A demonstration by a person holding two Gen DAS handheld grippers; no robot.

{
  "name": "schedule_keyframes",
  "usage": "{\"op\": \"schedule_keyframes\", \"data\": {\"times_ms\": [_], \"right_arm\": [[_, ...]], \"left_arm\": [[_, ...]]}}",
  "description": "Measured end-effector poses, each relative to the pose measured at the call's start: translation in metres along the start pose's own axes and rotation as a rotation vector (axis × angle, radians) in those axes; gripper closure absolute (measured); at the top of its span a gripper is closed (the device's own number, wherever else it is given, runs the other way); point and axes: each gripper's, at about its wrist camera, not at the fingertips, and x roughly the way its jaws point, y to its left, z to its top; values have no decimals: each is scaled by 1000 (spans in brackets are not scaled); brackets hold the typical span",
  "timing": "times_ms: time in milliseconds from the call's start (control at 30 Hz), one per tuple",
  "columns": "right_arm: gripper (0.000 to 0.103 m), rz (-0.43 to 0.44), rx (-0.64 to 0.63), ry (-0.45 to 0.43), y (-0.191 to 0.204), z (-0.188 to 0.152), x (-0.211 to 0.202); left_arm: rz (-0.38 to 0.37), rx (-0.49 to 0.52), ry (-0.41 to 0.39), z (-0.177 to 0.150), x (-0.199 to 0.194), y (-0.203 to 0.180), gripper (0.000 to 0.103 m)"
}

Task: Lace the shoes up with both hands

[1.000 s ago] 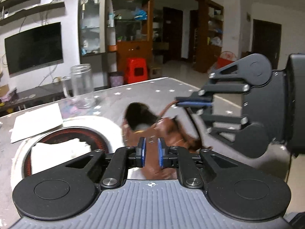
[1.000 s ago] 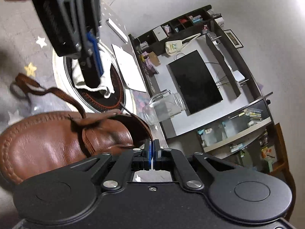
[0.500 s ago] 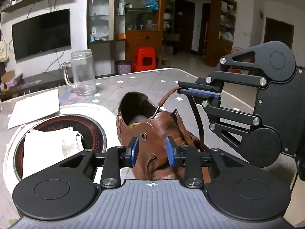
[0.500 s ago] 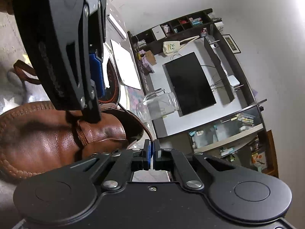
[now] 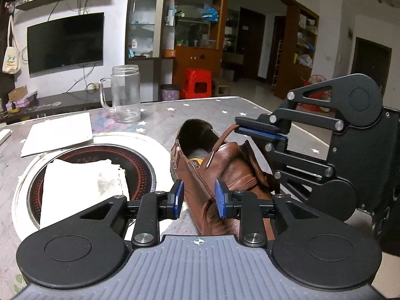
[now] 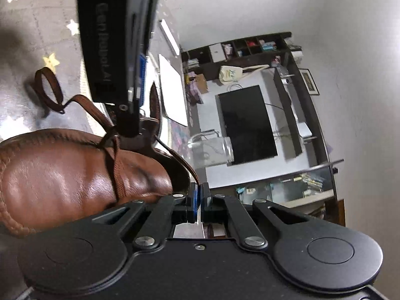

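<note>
Brown leather shoe lies on the starred bench, heel opening toward the glass mug, beside a round hob with a white cloth on it. Our right tongs are clamped on one end of the lace, which runs taut down to an eyelet near the shoe's throat. Our left tongs stand parted over the near flank of the shoe, pads clear of the leather, nothing pinched. In the right view the lace crosses the vamp once, and its other end trails loose on the bench. We judge the lacing barely begun: one crossing done, the upper eyelets unthreaded, no knot tied.
</note>
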Motion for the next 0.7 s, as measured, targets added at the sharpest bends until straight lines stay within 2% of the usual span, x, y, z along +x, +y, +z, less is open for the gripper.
{"op": "schedule_keyframes", "data": {"times_ms": [500,700], "right_arm": [[102,-18,-107,-15,23,4,3],[102,27,-124,-37,25,6,-6]], "left_arm": [[-11,-12,-4,-1,0,3,70],[-30,21,-8,1,0,2,69]]}}
